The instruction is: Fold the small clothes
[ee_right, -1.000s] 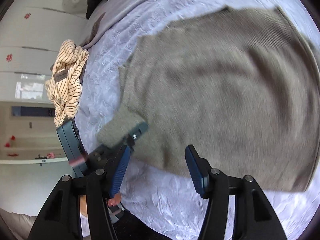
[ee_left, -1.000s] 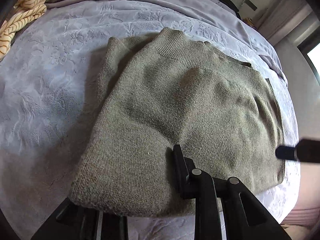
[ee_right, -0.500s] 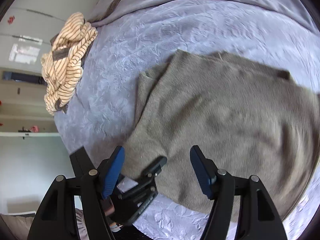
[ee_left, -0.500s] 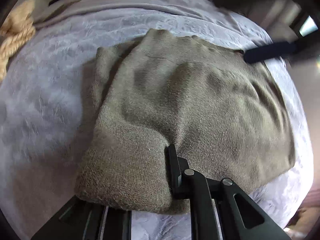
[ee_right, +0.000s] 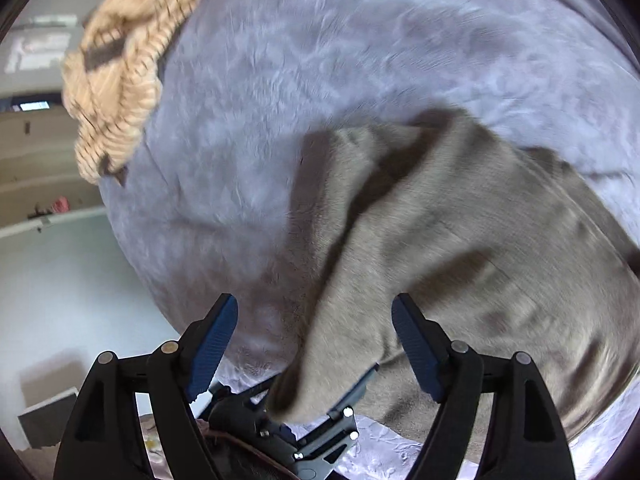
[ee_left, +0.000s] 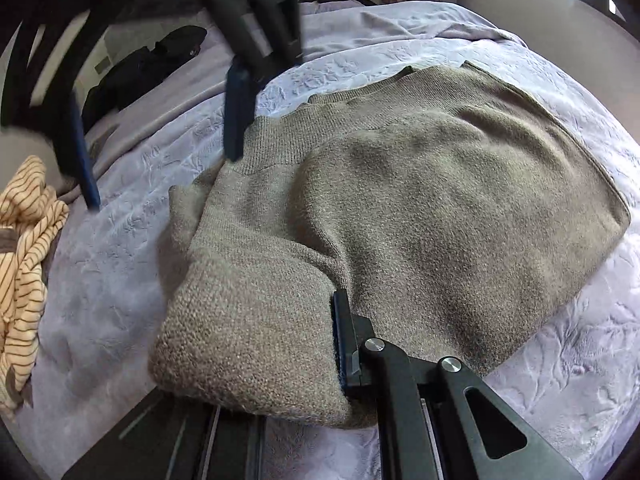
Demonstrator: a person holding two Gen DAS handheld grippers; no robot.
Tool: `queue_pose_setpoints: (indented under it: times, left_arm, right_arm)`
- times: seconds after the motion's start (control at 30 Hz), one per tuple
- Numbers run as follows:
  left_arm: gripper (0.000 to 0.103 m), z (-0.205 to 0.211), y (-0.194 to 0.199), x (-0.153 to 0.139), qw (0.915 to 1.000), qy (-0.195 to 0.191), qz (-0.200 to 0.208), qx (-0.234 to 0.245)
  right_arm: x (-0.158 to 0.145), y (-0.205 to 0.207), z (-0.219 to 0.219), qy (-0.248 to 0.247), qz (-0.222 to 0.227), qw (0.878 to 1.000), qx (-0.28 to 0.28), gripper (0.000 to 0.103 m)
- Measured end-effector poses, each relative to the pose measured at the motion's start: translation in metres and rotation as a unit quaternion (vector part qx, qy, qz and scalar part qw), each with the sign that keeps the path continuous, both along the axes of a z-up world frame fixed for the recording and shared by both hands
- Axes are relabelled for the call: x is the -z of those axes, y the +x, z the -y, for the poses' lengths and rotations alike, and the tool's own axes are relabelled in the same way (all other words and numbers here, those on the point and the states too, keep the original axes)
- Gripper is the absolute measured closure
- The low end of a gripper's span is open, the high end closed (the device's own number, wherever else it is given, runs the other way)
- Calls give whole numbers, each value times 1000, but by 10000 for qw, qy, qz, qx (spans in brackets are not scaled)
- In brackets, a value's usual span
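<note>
A grey-brown knitted sweater [ee_left: 420,208] is lying spread on a bed covered with a lavender embossed bedspread [ee_left: 132,280], and the left hand-held gripper [ee_left: 336,344] is clamping down on a folded-over part of it, a thick roll of knit that is bulging out just to the left of the one finger [ee_left: 352,352] showing in the left wrist view; the other finger is hidden under the fabric. The rest of the sweater is stretching away ahead of and to the right of this hand-held gripper, its ribbed collar [ee_left: 280,140] lying at the far side. The right hand-held gripper [ee_left: 160,140] is hanging above the bed beyond that collar, blurred, with its blue pads well apart. In the right wrist view, the right hand-held gripper [ee_right: 316,344] is opening its jaws, and nothing is being pressed between them: the lifted corner of the sweater [ee_right: 460,260] and the left hand-held gripper [ee_right: 304,420] gripping it are showing in the gap below, farther down. The body of the sweater is spreading ahead and to the right of these fingers. A heap of cream clothing with dark stripes [ee_right: 124,64] is lying on the bed well ahead and to the left of the right hand-held gripper, apart from the sweater. Dark clothes [ee_left: 140,72] are lying at the far edge of the bed.
</note>
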State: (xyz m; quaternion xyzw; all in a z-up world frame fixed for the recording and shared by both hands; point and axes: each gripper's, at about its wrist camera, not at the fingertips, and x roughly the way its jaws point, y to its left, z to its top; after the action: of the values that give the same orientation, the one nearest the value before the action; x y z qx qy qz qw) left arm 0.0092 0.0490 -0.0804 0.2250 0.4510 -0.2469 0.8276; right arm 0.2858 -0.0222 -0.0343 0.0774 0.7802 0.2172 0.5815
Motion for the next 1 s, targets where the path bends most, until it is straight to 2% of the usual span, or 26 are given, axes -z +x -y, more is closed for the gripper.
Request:
queue_pose_setpoints:
  times: [0.13,0.3,0.47,0.53,0.57,0.6,0.67,0.8,0.9,1.0]
  left_arm:
    - [91,-1,3,1,10000,-11,-18,4]
    - [91,-1,3,2,10000,15,-8,10]
    - [91,0,3,4,10000,74,-16,36]
    - [91,2,2,5,9999,116,-7,53]
    - [91,2,2,4,9999,104,-14,49]
    - [91,3,2,3,9999,91,-3,48]
    - [91,3,2,-3,10000,51,46,50]
    - [91,8,0,-25,9997,-132,144,115]
    - [91,19,-5,-44,9991,-190,295,240]
    - [91,38,-10,-68,9974,-259,496,457]
  right_arm:
    - [26,7,-37,-505,-223,9963,-657,21]
    - [61,-2,-73,-1087,-519,9824,-1427,21]
    - [82,-8,-85,-1533,-494,9723,-1692,22]
    - [83,-11,-82,-1573,-399,9713,-1740,55]
    - [79,-13,-79,-1736,-206,9675,-1828,85]
    - [76,-13,-74,-1754,-101,9675,-1816,86]
    - [61,-13,-58,-1340,36,9801,-1467,88]
    - [29,-20,-15,-483,367,9952,-765,88]
    - [2,-30,25,82,676,9973,-288,88]
    - [-27,-41,67,617,982,9929,246,88]
